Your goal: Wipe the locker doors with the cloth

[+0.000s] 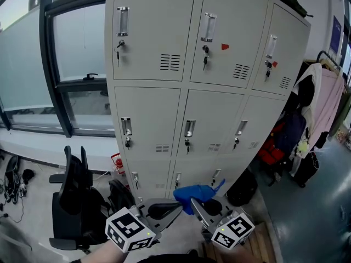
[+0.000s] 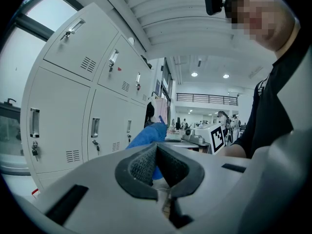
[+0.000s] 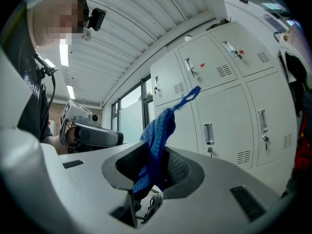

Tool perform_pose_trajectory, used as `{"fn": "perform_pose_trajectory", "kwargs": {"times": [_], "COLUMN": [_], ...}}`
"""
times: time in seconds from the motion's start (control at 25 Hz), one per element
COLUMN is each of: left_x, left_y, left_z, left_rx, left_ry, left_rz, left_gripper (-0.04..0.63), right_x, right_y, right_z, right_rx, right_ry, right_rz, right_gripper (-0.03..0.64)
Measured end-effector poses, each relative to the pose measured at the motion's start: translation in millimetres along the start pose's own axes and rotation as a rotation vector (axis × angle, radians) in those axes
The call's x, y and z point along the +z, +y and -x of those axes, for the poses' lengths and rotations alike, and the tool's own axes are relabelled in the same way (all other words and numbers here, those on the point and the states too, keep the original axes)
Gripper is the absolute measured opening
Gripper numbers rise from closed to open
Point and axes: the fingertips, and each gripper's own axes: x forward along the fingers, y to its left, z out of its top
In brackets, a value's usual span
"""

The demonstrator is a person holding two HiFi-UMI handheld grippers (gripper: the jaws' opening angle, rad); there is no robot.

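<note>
**Daylight on the left, clutter on the right**

A tall window (image 1: 82, 64) with dark frames fills the left wall, its glass pale with daylight. A light sill (image 1: 44, 144) runs under it. Black office chairs (image 1: 74, 199) stand on the pale floor (image 1: 33, 223) beside the grey locker bank (image 1: 148, 37). To the right, hanging clothes (image 1: 323, 103) crowd a rack over darker, glossy flooring (image 1: 312, 212). Overhead, a ribbed white ceiling (image 2: 170, 18) carries round lamps (image 2: 194, 74) — lit.

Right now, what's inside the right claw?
A blue cloth, pinched between the pads of the right claw, free end sticking up in front of the lockers. How far it runs down past the pads is covered by the claw body.
</note>
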Motion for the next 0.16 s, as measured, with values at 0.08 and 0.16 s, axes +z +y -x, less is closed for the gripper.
{"fn": "perform_pose_trajectory", "kwargs": {"times": [0.08,0.16], "left_x": [-0.4,-1.1], "left_y": [-0.2,-0.1], "left_z": [1.6,3.1], "left_rx": [-0.002,-0.004], "left_ry": [0.000,0.001], "left_rz": [0.000,0.000], "left_gripper": [0.006,0.006], "right_x": [-1.0,-1.8], "right_y": [0.2,0.4], "right_z": [-0.1,-0.5], "right_rx": [-0.004,-0.009], "right_ry": [0.001,0.001], "right_rz": [0.001,0.001], "right_gripper": [0.092,0.092]}}
